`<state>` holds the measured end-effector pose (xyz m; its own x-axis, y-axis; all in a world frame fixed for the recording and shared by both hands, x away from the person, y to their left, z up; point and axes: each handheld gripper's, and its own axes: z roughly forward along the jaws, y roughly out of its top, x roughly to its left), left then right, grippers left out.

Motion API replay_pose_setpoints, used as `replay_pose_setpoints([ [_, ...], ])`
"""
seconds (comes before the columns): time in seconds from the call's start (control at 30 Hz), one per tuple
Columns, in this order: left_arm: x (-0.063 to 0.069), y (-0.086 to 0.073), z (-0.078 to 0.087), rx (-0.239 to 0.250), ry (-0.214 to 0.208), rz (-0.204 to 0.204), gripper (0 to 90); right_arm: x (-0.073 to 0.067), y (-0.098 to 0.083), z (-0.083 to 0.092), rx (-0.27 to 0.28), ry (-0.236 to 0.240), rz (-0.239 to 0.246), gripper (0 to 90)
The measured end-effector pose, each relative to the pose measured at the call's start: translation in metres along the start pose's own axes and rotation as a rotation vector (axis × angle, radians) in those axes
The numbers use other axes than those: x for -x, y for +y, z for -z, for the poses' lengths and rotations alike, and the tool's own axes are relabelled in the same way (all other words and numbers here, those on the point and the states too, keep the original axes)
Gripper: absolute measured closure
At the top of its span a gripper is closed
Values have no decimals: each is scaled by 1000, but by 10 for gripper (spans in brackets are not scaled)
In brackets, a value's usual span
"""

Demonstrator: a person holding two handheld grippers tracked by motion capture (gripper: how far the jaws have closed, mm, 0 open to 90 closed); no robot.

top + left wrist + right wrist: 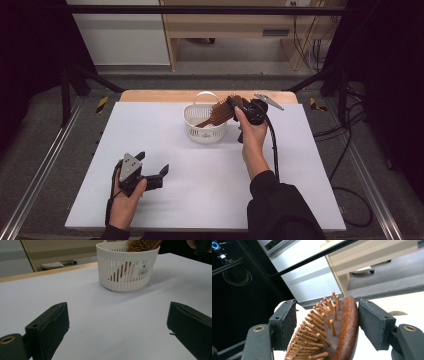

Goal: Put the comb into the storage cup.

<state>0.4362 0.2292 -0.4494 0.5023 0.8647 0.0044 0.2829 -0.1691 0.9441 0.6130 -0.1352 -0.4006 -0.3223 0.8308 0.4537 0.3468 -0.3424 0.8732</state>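
A brown wooden hairbrush [220,112] leans in the white slotted basket [194,114] at the table's far middle, handle down inside and head sticking up over the rim. My right gripper [231,102] reaches the head from the right. In the right gripper view its jaws [325,312] stand on either side of the brush head [347,325]. One pad lies near the wooden back and the other sits just off the bristle tips, so the gripper is open around it. My left gripper [152,162] rests open and empty at the near left. It faces the basket [125,275] and the brush [136,245].
A white sheet [210,185] covers the table, with a wooden edge [150,95] at the back. Metal frame rails [45,170] run along both sides. The right gripper's cable [274,150] trails down beside the forearm. Cabinets and floor cables lie beyond the table.
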Motion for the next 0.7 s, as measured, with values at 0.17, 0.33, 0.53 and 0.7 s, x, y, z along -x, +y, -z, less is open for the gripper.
replay_pose_setpoints([
  [0.17, 0, 0, 0, 1, 0, 0, 43, -3, 4, 5, 16, -15, 31, 317],
  [0.33, 0, 0, 0, 1, 0, 0, 43, -2, 5, 6, 23, -14, 39, 315],
  [0.53, 0, 0, 0, 0, 0, 0, 42, -1, 6, 7, 23, -17, 48, 317],
  [0.7, 0, 0, 0, 0, 0, -1, 42, -2, 8, 9, 25, -26, 74, 318],
])
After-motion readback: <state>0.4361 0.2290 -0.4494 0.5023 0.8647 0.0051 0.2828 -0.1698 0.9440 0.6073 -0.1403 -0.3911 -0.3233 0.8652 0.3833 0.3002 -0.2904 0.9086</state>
